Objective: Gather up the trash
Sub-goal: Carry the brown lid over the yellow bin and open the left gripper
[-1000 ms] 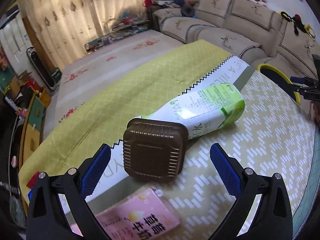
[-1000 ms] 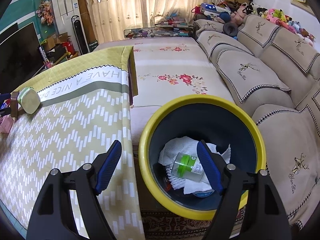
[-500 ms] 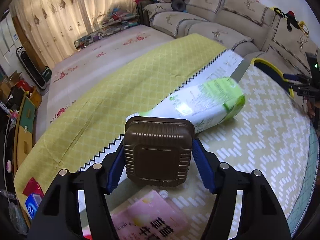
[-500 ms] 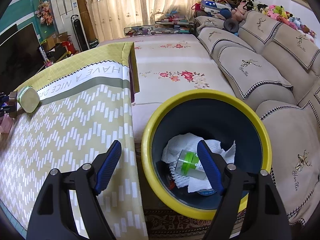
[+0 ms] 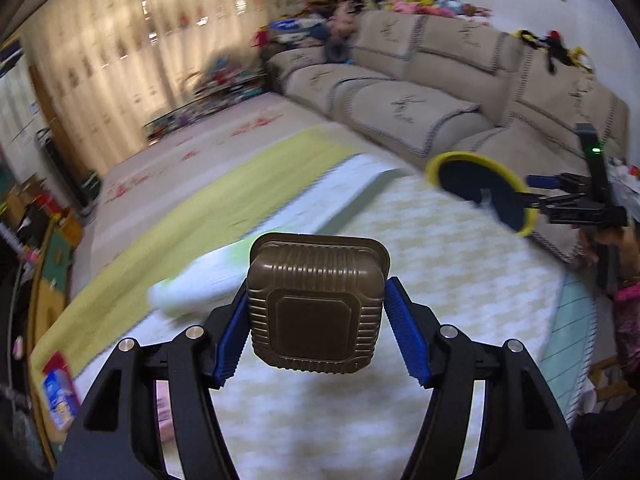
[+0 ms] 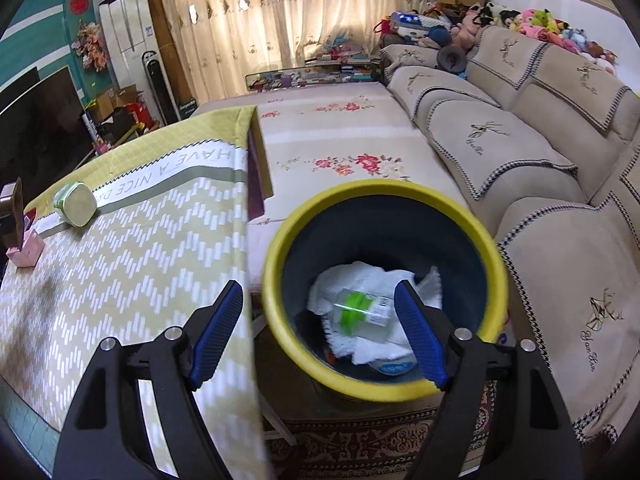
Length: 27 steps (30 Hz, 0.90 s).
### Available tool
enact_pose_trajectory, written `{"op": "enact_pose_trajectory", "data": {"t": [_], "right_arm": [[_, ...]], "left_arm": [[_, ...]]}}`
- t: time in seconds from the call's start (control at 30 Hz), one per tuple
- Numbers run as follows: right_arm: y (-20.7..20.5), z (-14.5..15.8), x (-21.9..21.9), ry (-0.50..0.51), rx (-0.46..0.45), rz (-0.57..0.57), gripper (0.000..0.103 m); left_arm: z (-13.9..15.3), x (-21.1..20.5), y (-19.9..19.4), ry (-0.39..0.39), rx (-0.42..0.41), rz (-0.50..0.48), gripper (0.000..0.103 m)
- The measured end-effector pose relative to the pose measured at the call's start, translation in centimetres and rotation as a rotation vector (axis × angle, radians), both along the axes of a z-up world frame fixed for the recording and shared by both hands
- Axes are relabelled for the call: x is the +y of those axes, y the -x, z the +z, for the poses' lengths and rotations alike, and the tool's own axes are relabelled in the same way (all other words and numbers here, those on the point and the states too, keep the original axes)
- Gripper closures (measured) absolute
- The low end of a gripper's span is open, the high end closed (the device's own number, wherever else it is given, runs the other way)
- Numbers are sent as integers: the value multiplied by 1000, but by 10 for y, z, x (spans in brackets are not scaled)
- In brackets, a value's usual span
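A long beige sofa point(image 6: 520, 128) is running along the far wall with soft toys point(image 6: 548, 26) piled on its back, and patterned curtains point(image 6: 280, 12) are glowing with daylight behind a floral mat point(image 6: 340, 140) on the floor. In front of it a table point(image 6: 120, 248) is wearing a yellow-green cloth with white zigzag dashes and a band of lettering. Just past the table's edge a bin point(image 6: 276, 280) with a yellow rim and dark inside is sitting, holding crumpled white paper point(image 6: 360, 276) and a clear cup with a green band point(image 6: 362, 308). On the table a pale green and white carton point(image 6: 76, 204) is lying on its side near the lettered band, with a pink box point(image 6: 28, 250) close by. The right gripper point(image 6: 320, 332) is hanging over the bin's near rim with its blue pads spread wide and nothing between them. The left gripper point(image 5: 316, 330) is clamping a tray point(image 5: 316, 304) by its two sides, clear above the cloth: a brown, square, ribbed plastic tray with rounded corners and a flared lip, its flat bottom panel facing the camera. In the left view the background is blurring, and the carton point(image 5: 200, 284) is showing as a pale smear just behind the tray.
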State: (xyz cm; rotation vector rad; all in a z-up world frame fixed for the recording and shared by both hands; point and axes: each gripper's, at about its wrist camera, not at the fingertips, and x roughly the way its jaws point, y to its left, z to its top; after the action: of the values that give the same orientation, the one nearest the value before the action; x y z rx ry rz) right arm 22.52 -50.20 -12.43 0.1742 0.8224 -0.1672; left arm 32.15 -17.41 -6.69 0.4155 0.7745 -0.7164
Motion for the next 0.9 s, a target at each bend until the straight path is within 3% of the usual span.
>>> {"op": "enact_pose_trajectory", "data": {"t": [0.2,0.43,0.7,0.77,0.8,0.9], "right_arm": [[46,11,-37,51,-25,-90,29],[89,11,-76,59,-23,-177,29],[105,-2,-103,34,1,-233,29],[105,-5,-106,26,7,-238,29],[105,-7,-105,23,9,-238,29],[106,-9,-104,16,12,-230,29]], "left_arm": [[-5,-108,23,23,23,-180,38],[-33,-234,20,15,69,-299,38],[-78,-345,-11,-13,159,-294,36],[-89,-359,-17,-25,180,-273,28],[-93,-361,-20,-27,189,-264,19],[-93,-356,-25,1,202,-230,18]]}}
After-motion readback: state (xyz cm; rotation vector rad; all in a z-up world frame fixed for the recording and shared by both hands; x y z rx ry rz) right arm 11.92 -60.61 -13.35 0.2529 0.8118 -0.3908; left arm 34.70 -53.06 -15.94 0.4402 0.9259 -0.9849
